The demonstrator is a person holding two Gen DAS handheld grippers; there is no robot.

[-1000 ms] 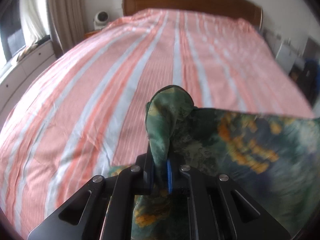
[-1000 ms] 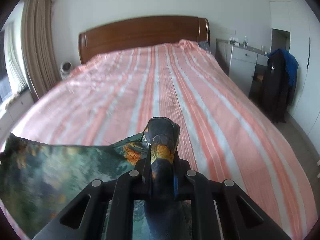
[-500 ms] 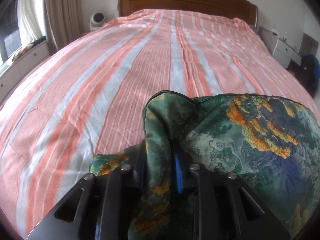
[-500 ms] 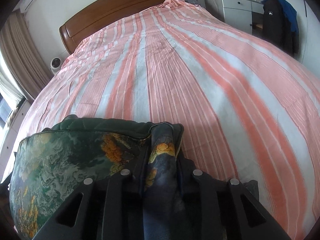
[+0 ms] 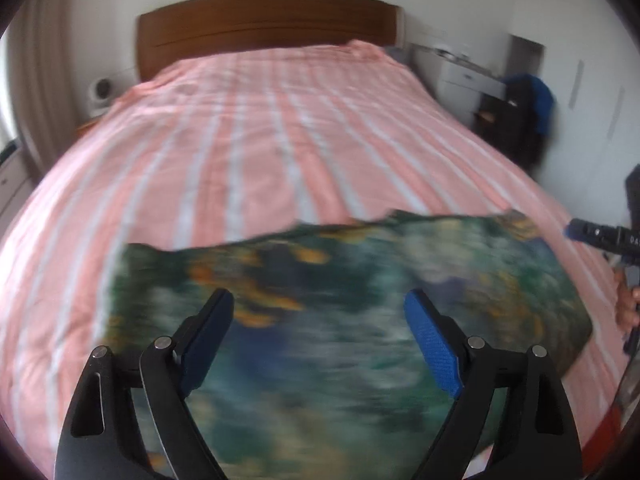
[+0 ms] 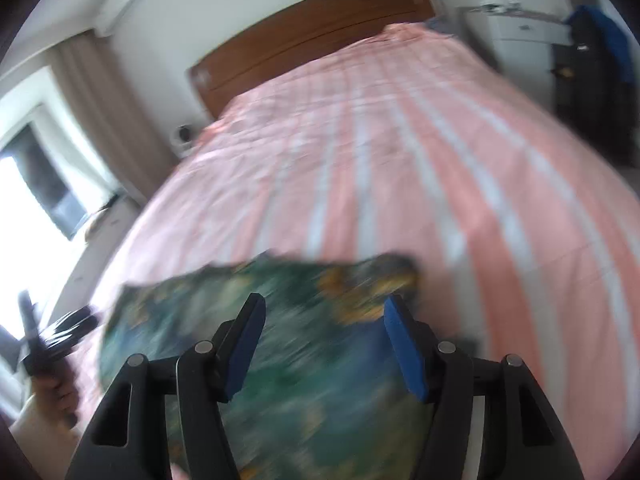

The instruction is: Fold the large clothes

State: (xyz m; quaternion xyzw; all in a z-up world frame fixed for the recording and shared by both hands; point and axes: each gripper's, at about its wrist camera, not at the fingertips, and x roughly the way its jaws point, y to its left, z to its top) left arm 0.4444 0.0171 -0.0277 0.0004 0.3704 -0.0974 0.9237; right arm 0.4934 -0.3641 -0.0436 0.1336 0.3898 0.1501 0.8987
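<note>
Both grippers empty: left gripper (image 5: pixel 318 322) and right gripper (image 6: pixel 322 326) fingers spread wide above the green floral-print garment (image 5: pixel 340 320), which lies flat on the near end of the pink-striped bed (image 5: pixel 280 140), image motion-blurred, wooden headboard (image 5: pixel 264 28) behind.

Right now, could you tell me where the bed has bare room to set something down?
The striped bedspread lies bare from the green printed garment's far edge up to the wooden headboard. The near end is covered by that garment, with both open grippers over it.
</note>
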